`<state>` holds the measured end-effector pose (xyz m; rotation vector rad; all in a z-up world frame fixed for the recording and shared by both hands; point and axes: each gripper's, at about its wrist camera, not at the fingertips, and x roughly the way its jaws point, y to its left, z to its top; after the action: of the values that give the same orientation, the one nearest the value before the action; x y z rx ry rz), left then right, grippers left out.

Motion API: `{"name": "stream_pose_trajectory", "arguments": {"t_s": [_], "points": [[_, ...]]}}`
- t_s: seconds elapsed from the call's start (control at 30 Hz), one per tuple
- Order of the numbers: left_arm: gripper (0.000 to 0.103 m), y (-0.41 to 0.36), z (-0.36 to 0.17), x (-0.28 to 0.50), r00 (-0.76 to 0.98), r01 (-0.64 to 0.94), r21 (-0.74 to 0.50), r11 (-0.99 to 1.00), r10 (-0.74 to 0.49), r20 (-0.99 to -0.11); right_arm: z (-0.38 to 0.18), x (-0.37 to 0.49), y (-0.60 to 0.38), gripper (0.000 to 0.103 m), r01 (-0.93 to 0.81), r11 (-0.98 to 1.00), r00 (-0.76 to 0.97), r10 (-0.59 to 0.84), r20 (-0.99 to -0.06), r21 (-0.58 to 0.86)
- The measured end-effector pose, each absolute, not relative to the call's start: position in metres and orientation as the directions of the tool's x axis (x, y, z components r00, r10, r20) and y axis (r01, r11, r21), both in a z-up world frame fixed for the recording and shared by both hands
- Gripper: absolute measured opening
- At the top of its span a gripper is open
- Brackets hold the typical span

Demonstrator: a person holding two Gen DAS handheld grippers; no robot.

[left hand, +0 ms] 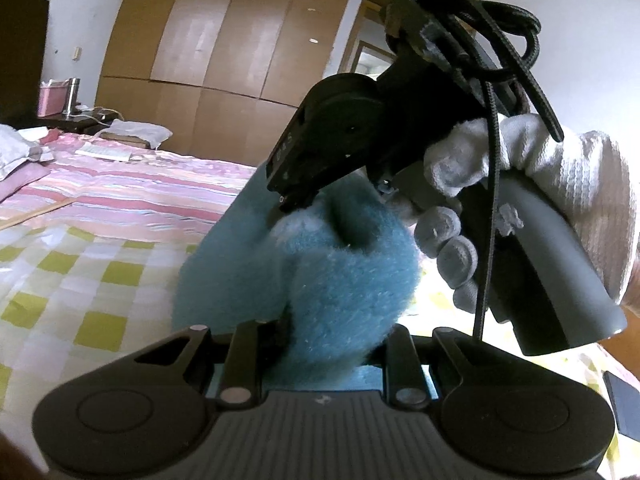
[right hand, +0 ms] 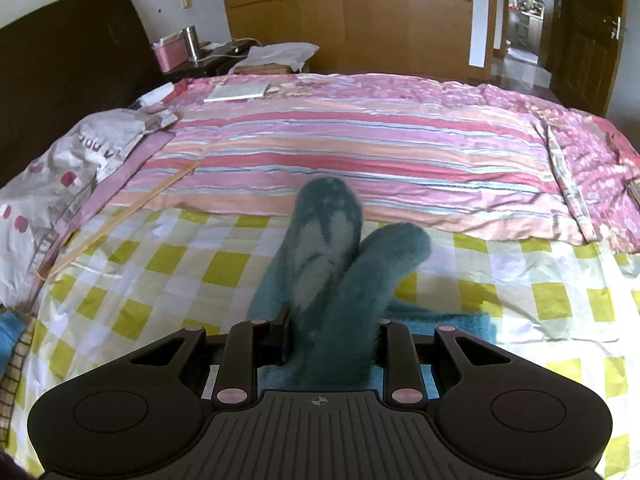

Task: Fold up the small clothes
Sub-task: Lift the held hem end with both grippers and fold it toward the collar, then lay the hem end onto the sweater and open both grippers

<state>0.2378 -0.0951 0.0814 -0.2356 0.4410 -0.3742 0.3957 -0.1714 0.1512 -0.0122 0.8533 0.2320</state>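
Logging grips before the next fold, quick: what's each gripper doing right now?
Left gripper: shut on the fuzzy teal sock.
Right gripper: shut on the same fuzzy teal sock, above the checked sheet.

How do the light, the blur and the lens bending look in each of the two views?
Left wrist view: the wardrobe bows strongly, the corners are black, and the checked sheet is washed out by bright light. Right wrist view: the light is more even, the fluffy teal sock looks soft, and the bed edges curve.
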Motion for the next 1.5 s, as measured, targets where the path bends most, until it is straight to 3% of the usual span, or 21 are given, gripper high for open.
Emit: {"name": "stream_pose_trajectory", "arguments": {"t_s": [0.67, 1.03, 1.5], "points": [[0.028, -0.167, 0.056, 0.249, 0.800, 0.337, -0.240, 0.911, -0.411, -0.438, 0.104, 0.402, -0.258, 0.025, -0.167, 0.965, 0.629, 0.263, -0.732, 0.203], [0.028, -0.195, 0.033, 0.250, 0.788, 0.360, -0.155, 0.920, -0.389, -0.477, 0.064, 0.403, -0.299, 0.025, -0.134, 0.945, 0.620, 0.314, -0.719, 0.297], [0.028, -0.224, 0.015, 0.237, 0.813, 0.393, 0.014, 0.919, -0.340, -0.473, 0.028, 0.395, -0.342, 0.025, -0.128, 0.881, 0.643, 0.423, -0.638, 0.455]]}}
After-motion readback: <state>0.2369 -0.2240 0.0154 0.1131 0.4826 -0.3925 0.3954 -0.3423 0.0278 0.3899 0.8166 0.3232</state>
